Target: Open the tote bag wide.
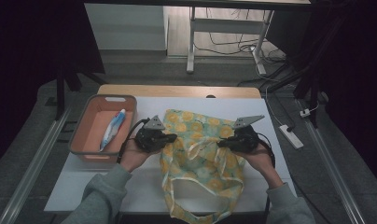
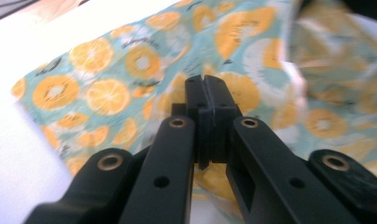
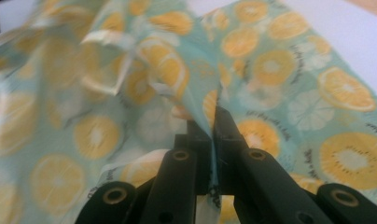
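White table (image 1: 144,186), citrus-print bag (image 1: 200,154) cut off at the bottom, right tool (image 3: 213,122) pinching bag cloth, left tool (image 2: 206,93) closed, grip unclear.

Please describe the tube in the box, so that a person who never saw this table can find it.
At the left end of the white table stands an orange tray with a grey rim. The tube lies inside it, alone, white and blue with a red tip.
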`<state>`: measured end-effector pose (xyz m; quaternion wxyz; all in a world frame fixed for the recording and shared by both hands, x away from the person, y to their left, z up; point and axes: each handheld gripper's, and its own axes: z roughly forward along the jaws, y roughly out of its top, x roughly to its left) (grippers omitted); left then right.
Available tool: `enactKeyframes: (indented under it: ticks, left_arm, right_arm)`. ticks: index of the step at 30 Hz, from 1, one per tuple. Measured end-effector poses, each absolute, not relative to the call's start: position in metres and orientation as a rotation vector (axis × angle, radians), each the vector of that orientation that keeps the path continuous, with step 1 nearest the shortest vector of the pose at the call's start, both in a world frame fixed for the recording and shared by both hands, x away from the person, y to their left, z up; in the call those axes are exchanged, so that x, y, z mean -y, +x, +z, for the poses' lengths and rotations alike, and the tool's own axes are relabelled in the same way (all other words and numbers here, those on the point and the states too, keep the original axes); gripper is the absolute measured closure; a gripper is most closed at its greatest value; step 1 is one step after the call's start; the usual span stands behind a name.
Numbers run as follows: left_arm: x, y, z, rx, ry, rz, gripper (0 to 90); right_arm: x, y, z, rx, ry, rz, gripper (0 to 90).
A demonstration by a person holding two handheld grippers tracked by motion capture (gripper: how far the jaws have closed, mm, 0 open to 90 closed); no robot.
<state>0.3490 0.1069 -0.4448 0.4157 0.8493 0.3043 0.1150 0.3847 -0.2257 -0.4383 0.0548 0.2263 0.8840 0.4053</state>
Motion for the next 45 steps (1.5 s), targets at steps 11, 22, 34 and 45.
enactKeyframes:
  ticks: [11,22,34,45]
  left_arm:
    - [-0.089,0.375,-0.475,-0.859,2.254,0.311,88.8]
    - [-0.102,0.345,-0.447,-0.746,2.161,0.299,47.9]
    - [-0.107,0.319,-0.410,-0.648,2.102,0.301,34.0]
    - [-0.121,0.328,-0.412,-0.706,2.105,0.312,32.5]
  right_arm:
    - [0.212,0.384,-0.455,-2.737,0.677,1.194,86.9]
    - [0.206,0.390,-0.465,-2.703,0.729,1.211,87.0]
    - [0.197,0.407,-0.465,-2.668,0.783,1.263,87.0]
    - [0.197,0.415,-0.469,-2.643,0.822,1.263,87.0]
